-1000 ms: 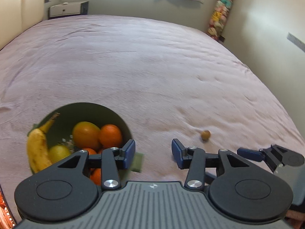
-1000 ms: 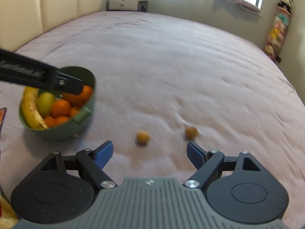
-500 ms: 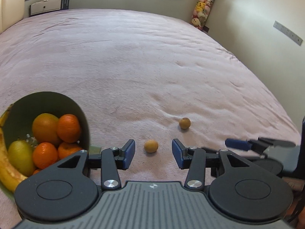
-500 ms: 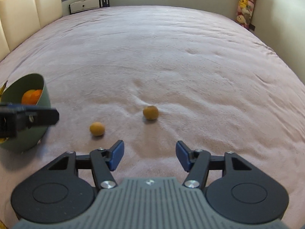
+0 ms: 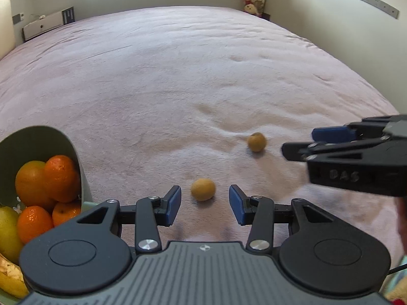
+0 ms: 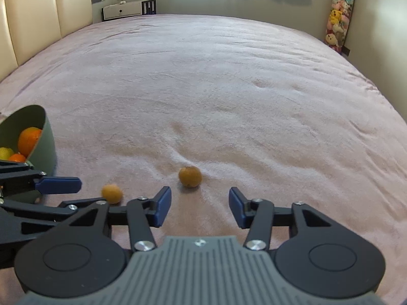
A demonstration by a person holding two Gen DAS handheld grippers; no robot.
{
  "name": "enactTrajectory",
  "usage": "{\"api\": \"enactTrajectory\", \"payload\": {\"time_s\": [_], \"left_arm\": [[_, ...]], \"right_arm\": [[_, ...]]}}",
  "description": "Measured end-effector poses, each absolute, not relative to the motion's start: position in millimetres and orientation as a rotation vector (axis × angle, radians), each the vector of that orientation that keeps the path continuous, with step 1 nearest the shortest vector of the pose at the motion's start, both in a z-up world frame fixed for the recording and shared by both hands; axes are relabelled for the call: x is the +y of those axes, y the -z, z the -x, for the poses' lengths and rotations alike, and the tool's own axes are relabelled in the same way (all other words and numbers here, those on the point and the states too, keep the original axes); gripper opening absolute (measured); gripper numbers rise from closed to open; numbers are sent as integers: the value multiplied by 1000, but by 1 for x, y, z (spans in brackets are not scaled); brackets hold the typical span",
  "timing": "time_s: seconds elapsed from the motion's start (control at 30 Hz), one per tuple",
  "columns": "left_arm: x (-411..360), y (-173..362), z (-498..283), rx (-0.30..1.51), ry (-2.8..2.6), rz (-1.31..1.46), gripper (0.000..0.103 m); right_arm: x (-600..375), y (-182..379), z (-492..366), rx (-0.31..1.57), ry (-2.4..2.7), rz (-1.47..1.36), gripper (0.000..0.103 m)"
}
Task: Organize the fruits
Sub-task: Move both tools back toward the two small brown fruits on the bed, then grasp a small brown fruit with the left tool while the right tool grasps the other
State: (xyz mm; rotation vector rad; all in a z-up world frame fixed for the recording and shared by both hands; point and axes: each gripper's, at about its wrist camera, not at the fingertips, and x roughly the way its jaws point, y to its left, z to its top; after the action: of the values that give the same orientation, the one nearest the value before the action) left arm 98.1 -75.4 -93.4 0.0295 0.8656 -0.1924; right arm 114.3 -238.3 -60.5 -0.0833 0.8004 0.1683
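Left claw [image 5: 205,204] gapes around a small fruit [image 5: 203,189] at twelve o'clock, untouched; right claw [image 6: 199,206] closing, empty. Light, firm, rolls: pinch its middle.

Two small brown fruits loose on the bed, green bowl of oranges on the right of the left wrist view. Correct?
Not quite. In the left wrist view the green bowl of oranges sits on the left, not the right. Both small brown fruits do lie loose on the bed.

A small fruit [image 5: 203,189] lies on the bed [image 5: 178,76] just ahead of the left tool's [image 5: 205,204] spread pads, untouched, bowl [image 5: 73,152] at left.
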Motion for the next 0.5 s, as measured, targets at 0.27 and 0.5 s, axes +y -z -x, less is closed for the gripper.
{"api": "enactTrajectory", "payload": {"time_s": [0.27, 0.5], "left_arm": [[-74, 108, -109, 874, 189, 9, 50], [-71, 115, -118, 892, 196, 40, 45]], "right_arm": [[-231, 70, -134, 810, -207, 73, 37], [-226, 79, -151, 828, -212, 70, 34]]}}
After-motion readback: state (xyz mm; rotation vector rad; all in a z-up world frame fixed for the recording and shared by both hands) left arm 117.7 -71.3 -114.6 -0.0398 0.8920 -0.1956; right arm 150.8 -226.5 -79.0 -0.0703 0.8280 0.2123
